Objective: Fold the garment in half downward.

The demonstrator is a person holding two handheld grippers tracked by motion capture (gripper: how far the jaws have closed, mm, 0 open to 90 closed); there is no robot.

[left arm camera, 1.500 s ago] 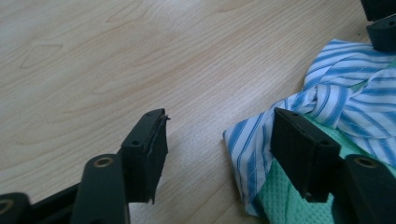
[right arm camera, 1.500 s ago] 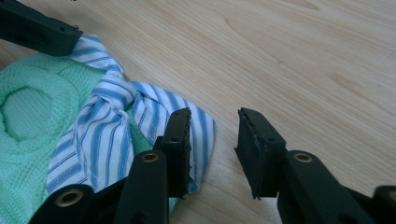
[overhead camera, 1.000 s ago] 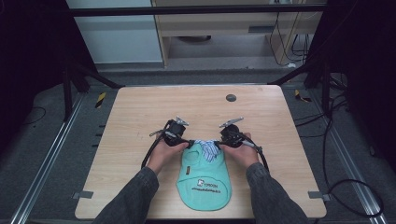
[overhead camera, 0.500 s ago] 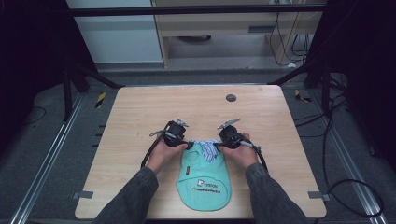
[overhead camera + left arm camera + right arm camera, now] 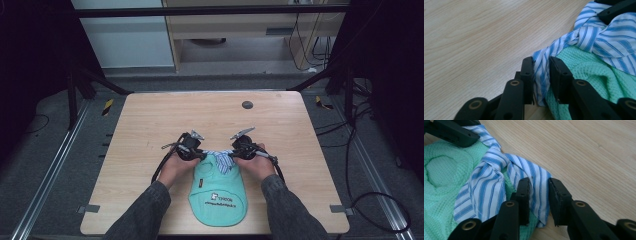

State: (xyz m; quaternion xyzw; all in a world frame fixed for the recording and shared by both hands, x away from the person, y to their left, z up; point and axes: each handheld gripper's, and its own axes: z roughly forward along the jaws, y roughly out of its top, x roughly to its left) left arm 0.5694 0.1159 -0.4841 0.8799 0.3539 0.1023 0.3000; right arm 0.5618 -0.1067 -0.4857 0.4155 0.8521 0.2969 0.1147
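Nearest, at the front edge of the wooden counter (image 5: 150,115): a small mint-green knit garment (image 5: 218,197), lying flat, long axis running from the near edge away, rounded hem with white lettering toward the person, neck end pointing far. At that far end, a blue-and-white striped collar (image 5: 220,161), knotted in the middle, with one tip spreading to each side.

Left hand-held gripper (image 5: 541,72): jaws just closing, now narrow, with the collar's left tip (image 5: 541,77) standing between them; whether both pads press on the cloth cannot be told.

Right hand-held gripper (image 5: 539,188): jaws likewise just closing, around the collar's right tip (image 5: 539,187), a slim gap left on one side; a firm pinch cannot be told.

Farther off, a round dark plug (image 5: 247,104) set in the counter.
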